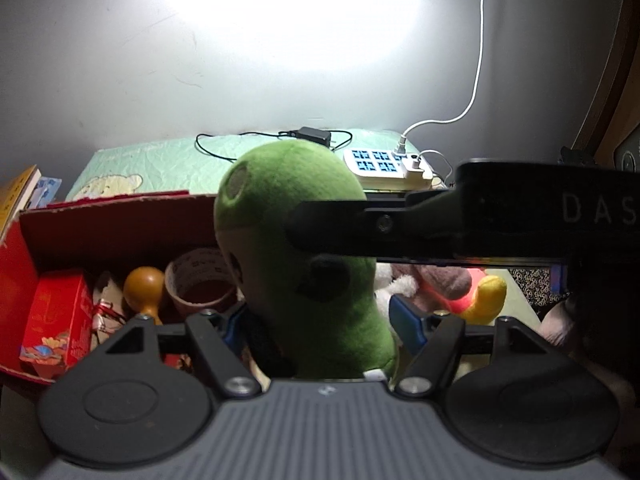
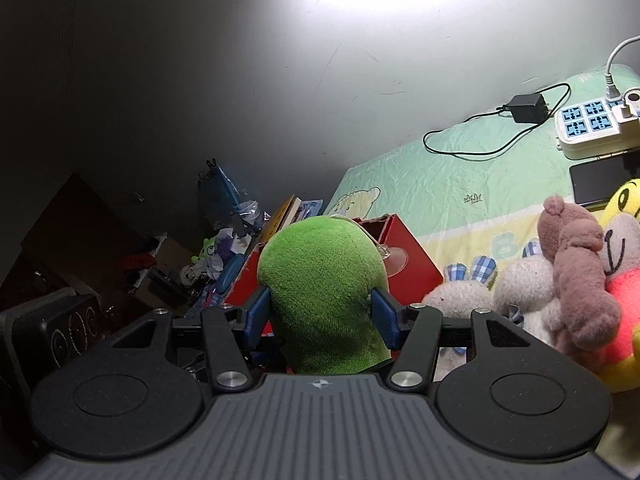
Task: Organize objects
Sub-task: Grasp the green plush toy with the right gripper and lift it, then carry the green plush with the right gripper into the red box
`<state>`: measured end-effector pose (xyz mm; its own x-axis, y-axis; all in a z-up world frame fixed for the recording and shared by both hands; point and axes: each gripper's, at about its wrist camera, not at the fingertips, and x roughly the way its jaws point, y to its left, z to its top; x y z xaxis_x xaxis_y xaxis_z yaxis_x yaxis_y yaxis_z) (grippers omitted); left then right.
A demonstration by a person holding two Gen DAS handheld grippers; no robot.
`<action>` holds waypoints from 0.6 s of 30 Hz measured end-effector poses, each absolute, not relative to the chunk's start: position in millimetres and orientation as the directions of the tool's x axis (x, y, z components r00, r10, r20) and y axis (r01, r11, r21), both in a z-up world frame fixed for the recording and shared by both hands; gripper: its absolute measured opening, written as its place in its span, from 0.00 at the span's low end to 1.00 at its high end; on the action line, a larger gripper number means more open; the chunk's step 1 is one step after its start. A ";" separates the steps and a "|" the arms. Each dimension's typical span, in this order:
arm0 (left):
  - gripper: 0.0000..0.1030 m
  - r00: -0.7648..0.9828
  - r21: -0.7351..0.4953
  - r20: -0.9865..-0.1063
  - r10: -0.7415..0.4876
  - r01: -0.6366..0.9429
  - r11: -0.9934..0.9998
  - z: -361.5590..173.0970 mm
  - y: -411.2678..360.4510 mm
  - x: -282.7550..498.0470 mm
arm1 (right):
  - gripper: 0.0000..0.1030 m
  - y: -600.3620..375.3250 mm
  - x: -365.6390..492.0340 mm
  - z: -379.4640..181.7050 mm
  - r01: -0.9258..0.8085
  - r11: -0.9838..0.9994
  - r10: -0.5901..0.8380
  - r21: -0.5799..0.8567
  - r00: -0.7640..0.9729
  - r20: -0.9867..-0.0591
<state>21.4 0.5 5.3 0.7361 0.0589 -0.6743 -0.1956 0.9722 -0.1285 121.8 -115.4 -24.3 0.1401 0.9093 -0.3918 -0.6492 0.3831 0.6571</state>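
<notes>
The green plush toy (image 2: 324, 284) is pinched between the blue pads of the right claw (image 2: 322, 312) and held above the red box (image 1: 100, 220), seemingly for stowing; the left claw (image 1: 320, 332) is spread around its lower body.

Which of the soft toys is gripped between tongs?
The green soft toy, pinched by the right tongs; the brown and yellow toys lie untouched on the bed.
</notes>
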 end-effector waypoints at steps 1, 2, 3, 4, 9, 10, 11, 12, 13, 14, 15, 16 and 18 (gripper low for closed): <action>0.70 0.742 -0.131 -0.668 0.059 -0.196 0.972 8.1 7.3 17.2 | 0.56 -109.3 120.8 -22.6 -0.649 0.382 0.910 0.658 0.140 -0.390; 0.70 0.746 -0.134 -0.663 0.059 -0.195 0.972 9.1 14.6 15.3 | 0.56 -102.1 119.3 -21.1 -0.649 0.381 0.911 0.659 0.141 -0.388; 0.70 0.750 -0.137 -0.659 0.058 -0.196 0.971 10.1 24.9 12.4 | 0.56 -93.8 117.6 -19.4 -0.648 0.380 0.911 0.660 0.141 -0.386; 0.70 0.751 -0.138 -0.658 0.059 -0.197 0.971 11.2 34.2 10.0 | 0.56 -85.7 115.5 -18.8 -0.646 0.380 0.912 0.662 0.141 -0.385; 0.70 0.749 -0.133 -0.656 0.087 -0.229 0.964 10.1 86.2 -0.6 | 0.56 -36.2 107.9 -21.3 -0.619 0.354 0.922 0.701 0.104 -0.374; 0.70 0.744 -0.131 -0.662 0.092 -0.236 0.963 8.7 95.9 -2.6 | 0.56 -25.7 106.6 -24.1 -0.608 0.351 0.923 0.713 0.095 -0.373; 0.69 0.737 -0.125 -0.669 0.102 -0.245 0.961 6.9 107.0 -5.0 | 0.56 -14.9 104.9 -27.1 -0.594 0.347 0.924 0.726 0.085 -0.373; 0.69 0.731 -0.116 -0.673 0.111 -0.254 0.960 4.8 116.3 -7.2 | 0.56 -4.4 103.0 -30.6 -0.579 0.343 0.926 0.740 0.075 -0.370; 0.68 0.724 -0.107 -0.679 0.123 -0.263 0.959 2.9 126.3 -9.0 | 0.56 5.4 101.5 -34.3 -0.564 0.339 0.928 0.753 0.067 -0.367; 0.67 0.717 -0.100 -0.685 0.132 -0.271 0.957 1.9 135.1 -11.6 | 0.56 15.1 99.8 -37.9 -0.549 0.335 0.929 0.766 0.058 -0.364; 0.67 0.710 -0.092 -0.690 0.140 -0.279 0.956 2.3 144.9 -15.9 | 0.56 23.2 98.7 -41.7 -0.532 0.332 0.931 0.779 0.051 -0.362; 0.67 0.705 -0.088 -0.693 0.148 -0.286 0.954 2.2 153.7 -19.3 | 0.56 31.8 98.0 -46.0 -0.515 0.328 0.933 0.792 0.042 -0.358; 0.65 0.695 -0.086 -0.701 0.156 -0.300 0.950 2.3 173.9 -26.3 | 0.56 48.1 97.8 -55.1 -0.467 0.323 0.935 0.823 0.023 -0.354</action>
<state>-26.3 173.9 2.3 0.6954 0.1562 -0.7014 -0.2999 0.9501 -0.0857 97.8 48.1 -55.1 0.0234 0.9349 -0.3541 -0.4669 0.3234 0.8231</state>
